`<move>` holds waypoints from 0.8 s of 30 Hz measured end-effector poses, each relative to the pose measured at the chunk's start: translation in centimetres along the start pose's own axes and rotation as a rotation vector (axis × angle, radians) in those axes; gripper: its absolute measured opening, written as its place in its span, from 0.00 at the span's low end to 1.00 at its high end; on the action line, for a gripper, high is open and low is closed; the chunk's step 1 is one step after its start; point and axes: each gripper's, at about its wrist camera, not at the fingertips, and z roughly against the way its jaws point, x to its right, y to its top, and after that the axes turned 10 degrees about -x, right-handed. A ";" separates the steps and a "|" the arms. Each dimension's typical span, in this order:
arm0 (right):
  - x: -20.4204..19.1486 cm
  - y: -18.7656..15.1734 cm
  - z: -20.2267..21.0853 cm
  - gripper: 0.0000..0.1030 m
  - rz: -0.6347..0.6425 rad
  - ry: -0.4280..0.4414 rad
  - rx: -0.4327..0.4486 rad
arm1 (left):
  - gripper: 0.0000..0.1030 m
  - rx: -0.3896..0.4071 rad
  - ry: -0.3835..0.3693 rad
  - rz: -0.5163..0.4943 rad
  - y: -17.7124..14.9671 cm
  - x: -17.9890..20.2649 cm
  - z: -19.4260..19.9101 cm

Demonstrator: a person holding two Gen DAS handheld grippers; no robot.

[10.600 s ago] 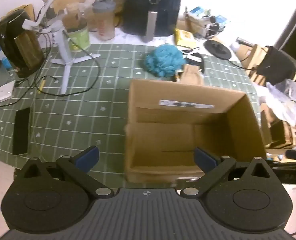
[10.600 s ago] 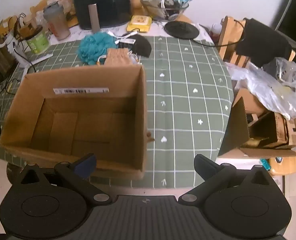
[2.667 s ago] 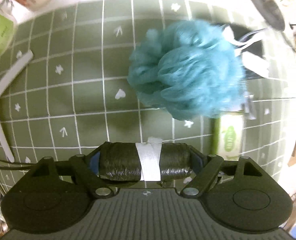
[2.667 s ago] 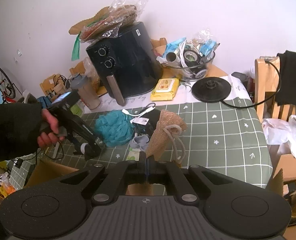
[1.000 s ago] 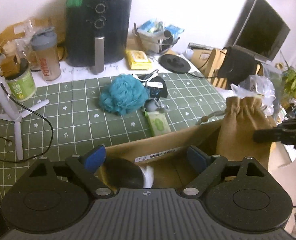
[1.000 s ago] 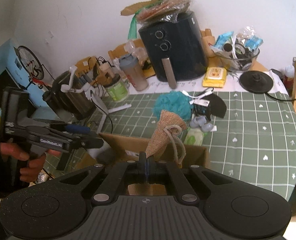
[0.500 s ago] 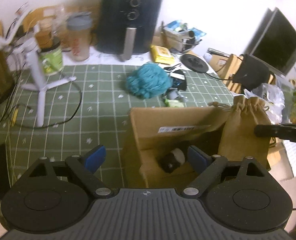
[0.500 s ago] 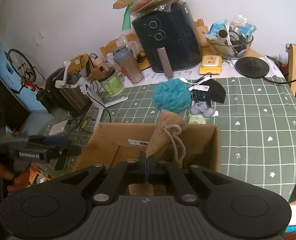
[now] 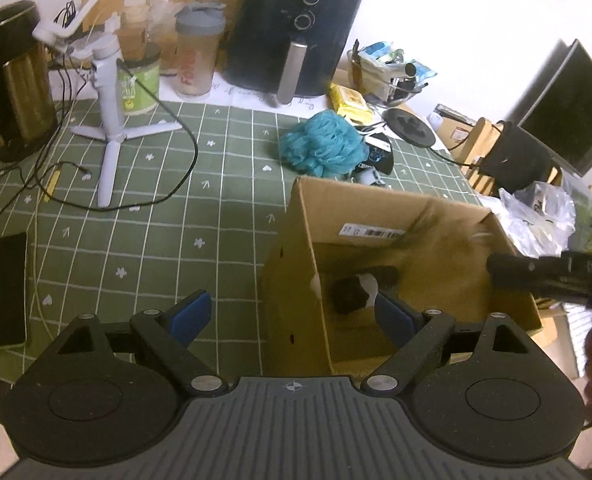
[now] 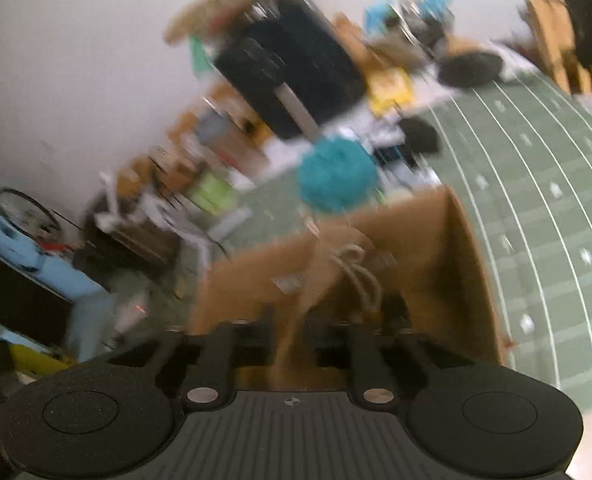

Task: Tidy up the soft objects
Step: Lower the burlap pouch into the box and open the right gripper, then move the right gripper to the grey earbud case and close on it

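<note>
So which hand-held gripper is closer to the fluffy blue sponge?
Neither clearly. The left hand-held gripper and the right hand-held gripper both sit at the box's near side; the sponge lies behind the box.

The cardboard box (image 9: pixel 292 264) stands open-topped on the green checked tablecloth (image 9: pixel 200 184), its mouth the one way in; a dark roll with a white band (image 9: pixel 355 290) lies on its floor. The right gripper (image 9: pixel 535 276) crosses the box's right rim. Behind it crowd a teal bath pouf (image 9: pixel 321 148) and an air fryer (image 9: pixel 292 40). Left of the box the cloth lies bare up to the white tripod (image 9: pixel 112 120), its looping cable (image 9: pixel 188 168) and a phone (image 9: pixel 8 288).
</note>
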 end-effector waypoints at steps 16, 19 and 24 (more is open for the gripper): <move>-2.0 -1.5 1.4 1.00 0.168 -0.133 0.015 | 0.87 0.002 -0.028 -0.064 0.6 1.4 -0.3; -1.7 -1.2 1.6 1.00 0.176 -0.175 0.023 | 0.87 0.003 -0.025 -0.088 0.9 1.9 -0.4; -0.9 -1.0 2.1 1.00 0.179 -0.221 0.044 | 0.87 0.002 -0.027 -0.103 1.4 2.4 -0.7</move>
